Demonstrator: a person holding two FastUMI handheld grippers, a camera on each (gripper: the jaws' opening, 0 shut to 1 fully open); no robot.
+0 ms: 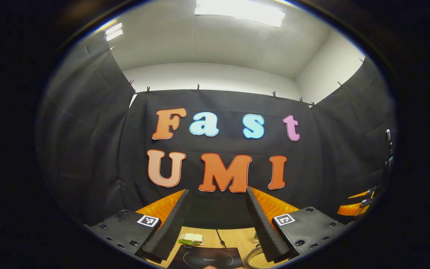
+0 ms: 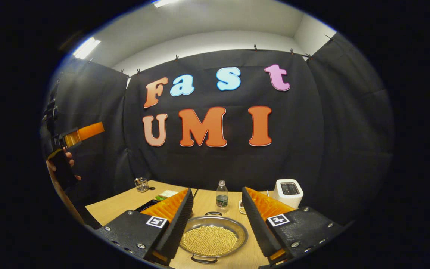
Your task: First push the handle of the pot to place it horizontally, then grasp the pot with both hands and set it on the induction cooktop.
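Note:
A shallow metal pot point(image 2: 213, 237) holding yellow beans sits on the wooden table just below my right gripper point(image 2: 216, 190), which is open with a finger on either side above the rim. One pot handle point(image 2: 213, 213) points away from me and the other handle point(image 2: 203, 259) points toward me. My left gripper point(image 1: 218, 191) is open, held high and empty, above the black induction cooktop point(image 1: 207, 257). The pot's edge point(image 1: 256, 260) lies just right of the cooktop, partly behind a finger. In the right gripper view the cooktop point(image 2: 148, 204) peeks out left of my finger.
A water bottle point(image 2: 221, 194), a white toaster point(image 2: 289, 191) and a small glass point(image 2: 141, 184) stand toward the back of the table point(image 2: 118, 205). A green-and-white sponge point(image 1: 192, 238) and a cable point(image 1: 220, 239) lie behind the cooktop. A hand holds the left gripper point(image 2: 74, 137) at the far left.

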